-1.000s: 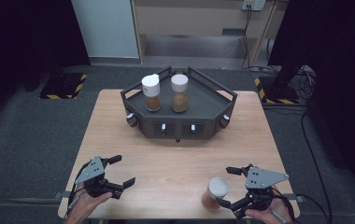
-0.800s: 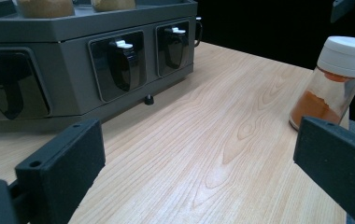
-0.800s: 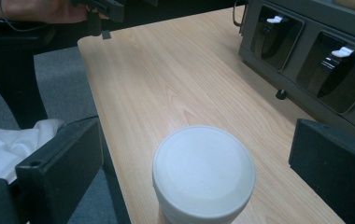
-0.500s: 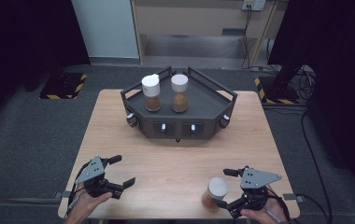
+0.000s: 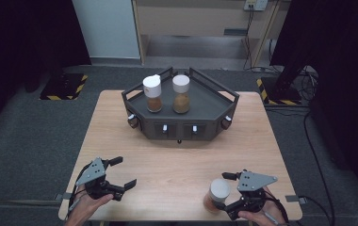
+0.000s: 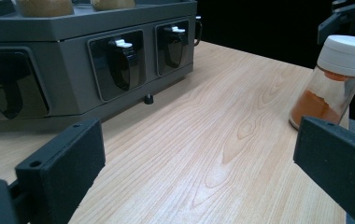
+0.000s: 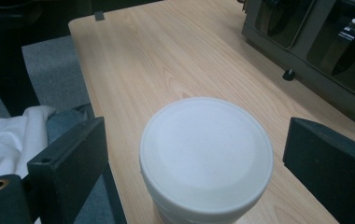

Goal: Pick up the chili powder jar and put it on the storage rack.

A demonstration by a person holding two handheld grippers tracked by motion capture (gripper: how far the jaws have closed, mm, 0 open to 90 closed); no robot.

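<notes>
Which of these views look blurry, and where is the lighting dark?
High view: table evenly lit, surroundings dark. Left gripper view: its near jaws are soft, the spice jar fairly sharp against black. Right gripper view: the jar's white lid looms close, slightly soft.

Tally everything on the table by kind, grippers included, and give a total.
Spice jars: 3, two on the rack, one between the right gripper's open jaws
Dark rack: 1
Grippers: 2, left gripper, right gripper
Total: 6

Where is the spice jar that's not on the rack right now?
In the high view, the spice jar stands at the table's near right edge, between the open jaws of the right tool.
</notes>
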